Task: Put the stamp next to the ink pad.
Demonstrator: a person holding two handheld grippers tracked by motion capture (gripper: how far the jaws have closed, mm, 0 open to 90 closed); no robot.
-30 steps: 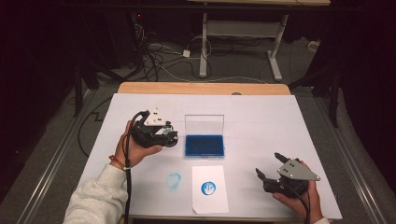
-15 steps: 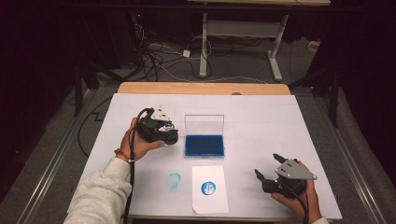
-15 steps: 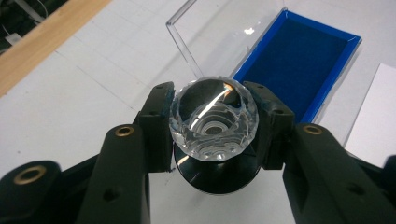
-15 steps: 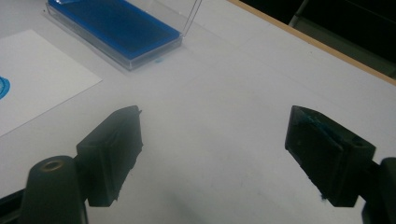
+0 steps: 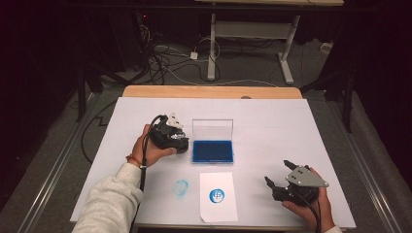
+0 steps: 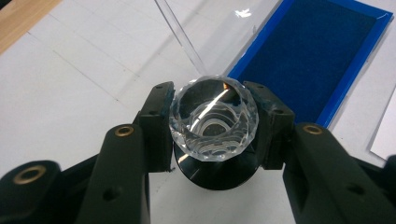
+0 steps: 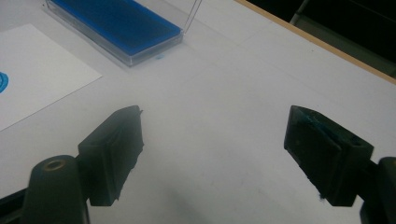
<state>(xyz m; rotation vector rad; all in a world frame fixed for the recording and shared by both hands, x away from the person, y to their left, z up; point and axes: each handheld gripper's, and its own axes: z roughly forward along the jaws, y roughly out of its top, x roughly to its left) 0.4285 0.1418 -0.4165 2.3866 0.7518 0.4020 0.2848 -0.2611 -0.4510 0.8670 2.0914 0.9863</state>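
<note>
Faceted clear stamp [image 6: 214, 120] clamped in left tongs [image 6: 212, 126], blue ink pad [image 5: 212, 151] beside, right tongs [image 7: 212, 156] agape.

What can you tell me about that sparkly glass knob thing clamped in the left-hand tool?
The stamp has a clear, faceted handle that looks like cut glass or acrylic, round with a hollow centre, on a round black base. The left gripper has its two black jaws pressed against opposite sides of the handle. It sits just beside the open ink pad, near the blue pad's edge and its raised clear lid. Whether the base touches the table cannot be told.
</note>
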